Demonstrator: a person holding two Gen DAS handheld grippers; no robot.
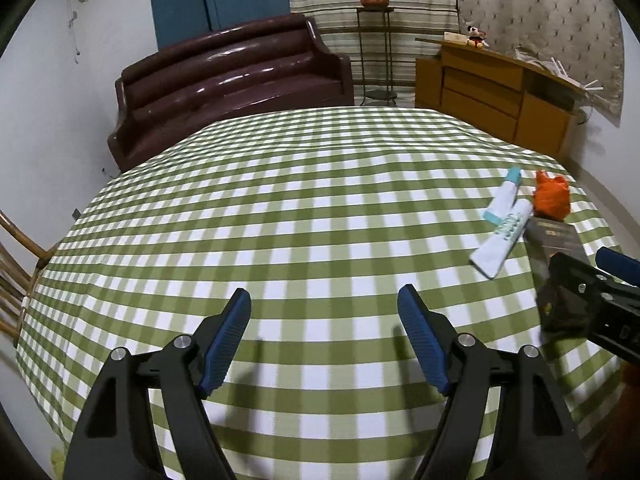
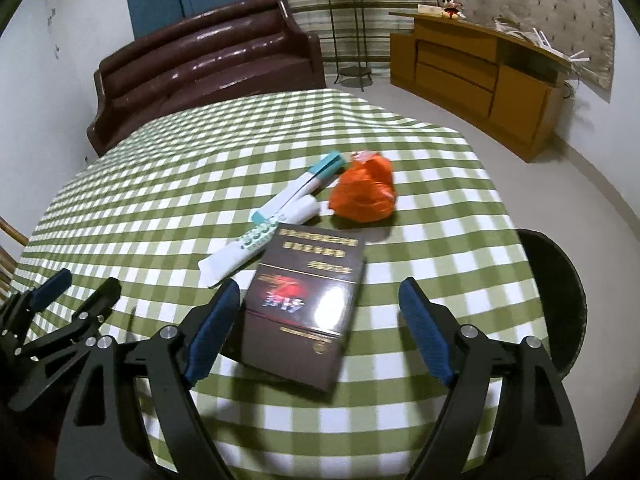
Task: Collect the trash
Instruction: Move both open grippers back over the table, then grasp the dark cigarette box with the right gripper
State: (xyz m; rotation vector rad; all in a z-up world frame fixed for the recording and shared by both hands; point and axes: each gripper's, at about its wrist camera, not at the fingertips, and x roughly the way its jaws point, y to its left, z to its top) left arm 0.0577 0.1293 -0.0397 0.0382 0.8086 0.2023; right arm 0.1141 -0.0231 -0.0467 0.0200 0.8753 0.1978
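A dark brown box lies on the green checked tablecloth, between the open fingers of my right gripper, which hovers low over it without holding it. Beyond it lie a white tube, a white and teal tube and a crumpled orange bag. My left gripper is open and empty over bare cloth, to the left of the trash. In the left wrist view the tubes, the orange bag and the box sit at the far right, with the right gripper over the box.
A black round bin stands by the table's right edge. A dark red sofa is behind the table, a wooden cabinet at the back right, a plant stand between them. A wooden chair stands at the left edge.
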